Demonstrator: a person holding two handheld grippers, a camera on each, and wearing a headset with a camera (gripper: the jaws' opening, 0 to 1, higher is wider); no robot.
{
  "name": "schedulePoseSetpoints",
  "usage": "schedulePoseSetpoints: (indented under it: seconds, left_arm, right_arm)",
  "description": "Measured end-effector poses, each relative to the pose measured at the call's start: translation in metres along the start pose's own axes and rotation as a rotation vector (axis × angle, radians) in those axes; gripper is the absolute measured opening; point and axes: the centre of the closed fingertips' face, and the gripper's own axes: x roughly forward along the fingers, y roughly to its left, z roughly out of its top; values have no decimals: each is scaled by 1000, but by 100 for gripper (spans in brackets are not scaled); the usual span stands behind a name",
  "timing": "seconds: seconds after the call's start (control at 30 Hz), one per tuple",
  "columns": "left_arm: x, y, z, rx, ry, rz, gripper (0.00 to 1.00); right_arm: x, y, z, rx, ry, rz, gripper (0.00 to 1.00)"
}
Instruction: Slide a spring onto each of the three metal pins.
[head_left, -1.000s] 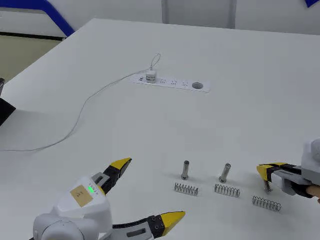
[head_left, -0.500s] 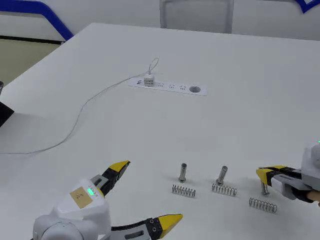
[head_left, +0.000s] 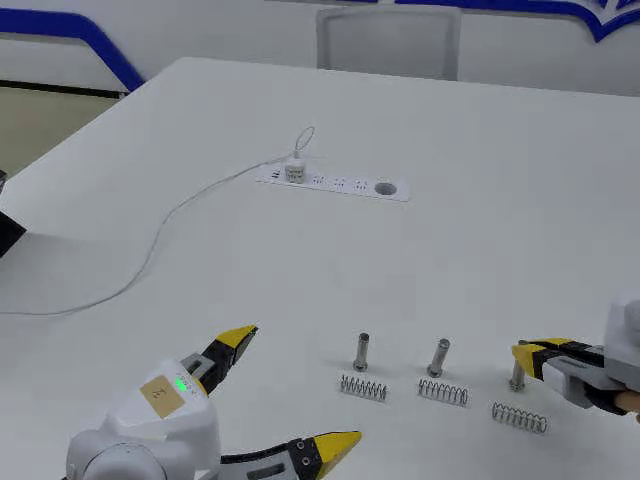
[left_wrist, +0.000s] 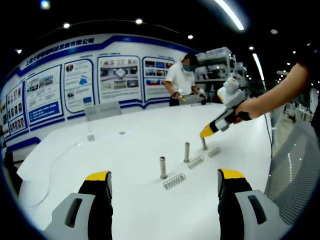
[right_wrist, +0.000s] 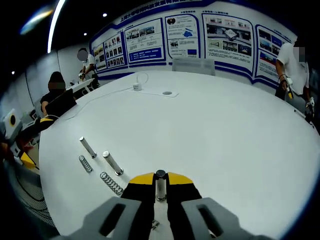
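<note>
White table (head_left: 470, 140) is bearing the left pin (head_left: 361, 351), middle pin (head_left: 439, 356) and right pin (head_left: 517, 376) upright in the head view, three springs (head_left: 442, 392) lying just in front of them. Left gripper view: the left gripper (left_wrist: 165, 174) is gaping wide, holding nothing. Right gripper view: the right gripper (right_wrist: 160, 180) is pinching the right pin between narrowed jaws.

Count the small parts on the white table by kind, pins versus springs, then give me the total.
Pins: 3
Springs: 3
Total: 6
</note>
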Motion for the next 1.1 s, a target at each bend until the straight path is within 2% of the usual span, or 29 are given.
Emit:
schedulePoseSetpoints:
  seconds: [0.5, 0.8, 1.1]
  left_arm:
    - [1, -3, 0, 11, 2, -15, 89]
    - [1, -5, -1, 19, 6, -20, 89]
    - [2, -9, -3, 41, 19, -37, 89]
  right_arm:
    - [-13, 7, -8, -13, 0, -1, 8]
    - [-14, 7, -9, -53, 6, 10, 8]
    - [-17, 6, -12, -62, 20, 12, 9]
